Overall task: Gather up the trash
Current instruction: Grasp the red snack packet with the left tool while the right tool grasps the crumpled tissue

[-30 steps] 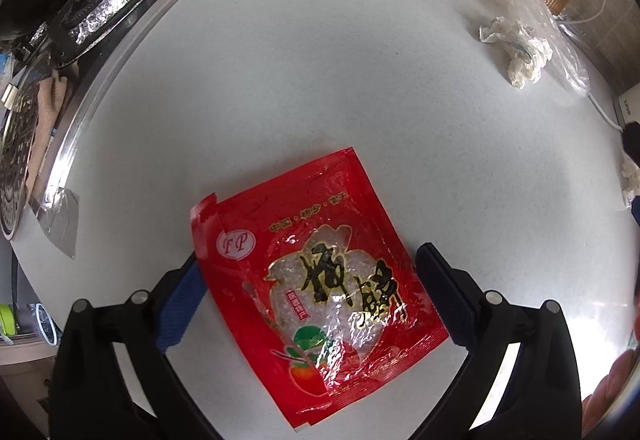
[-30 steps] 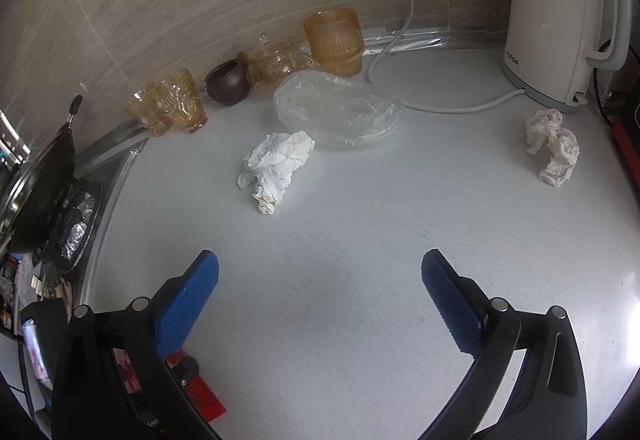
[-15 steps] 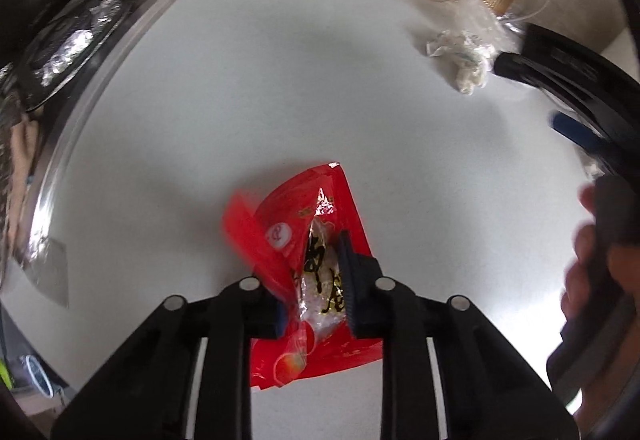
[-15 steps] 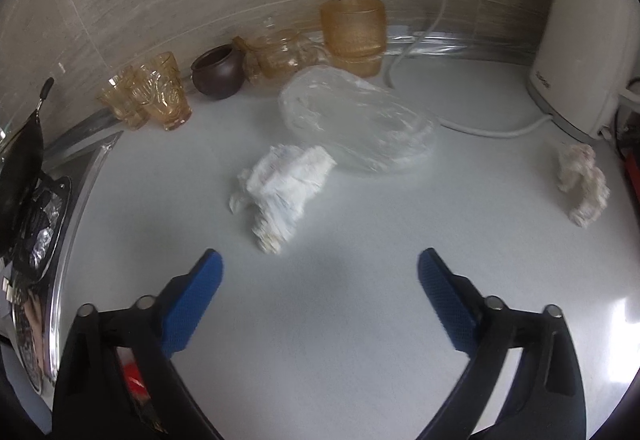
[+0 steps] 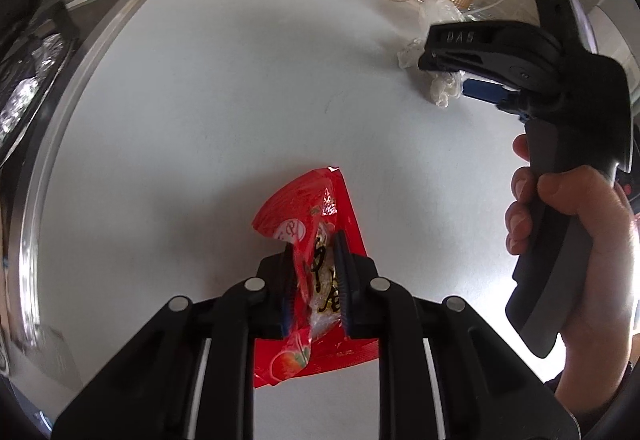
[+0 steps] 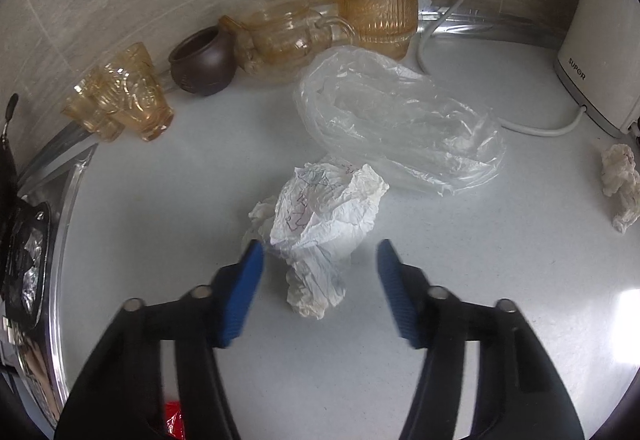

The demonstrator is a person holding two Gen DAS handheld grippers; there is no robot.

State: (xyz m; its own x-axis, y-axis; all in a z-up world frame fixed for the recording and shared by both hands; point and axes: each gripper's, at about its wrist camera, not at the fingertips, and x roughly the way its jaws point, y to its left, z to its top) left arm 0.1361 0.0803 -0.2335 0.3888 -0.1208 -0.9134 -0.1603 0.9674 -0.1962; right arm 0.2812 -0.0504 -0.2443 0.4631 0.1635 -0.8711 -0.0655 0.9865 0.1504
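Progress looks early — two pieces of trash in hand or nearly so, more left on the counter [image 6: 460, 320]. Left gripper [image 5: 316, 280] is clamped tight on the red snack wrapper [image 5: 316, 224], which is crumpled and folded between the blue pads; the bottom of the wrapper hangs below the jaws, and I can't tell if it's fully clear of the counter. Right gripper [image 6: 320, 280] points down at the crumpled paper [image 6: 324, 215] w/ pen scribbles on it; jaws are closing, paper sits between them, but the pads don't press it yet — left pad looks just beside or touching a fold, right pad is apart from it. So that grab is not yet done. Left view shows the person's hand [image 5: 580, 232] around the right tool's handle, on the right side. Left to collect, as far as I can judge: the clear plastic bag [image 6: 396, 119] lying just beyond the paper, touching or nearly touching it, and a second wad of tissue [image 6: 620, 183] at far right near the white kettle [image 6: 600, 39]. No bin in either view, so where the trash goes can't be told. Amber glasses [image 6: 132, 91], brown pot [image 6: 204, 63], glass teapot [image 6: 284, 39] and amber cup [image 6: 376, 7] along the far wall prob. aren't trash.
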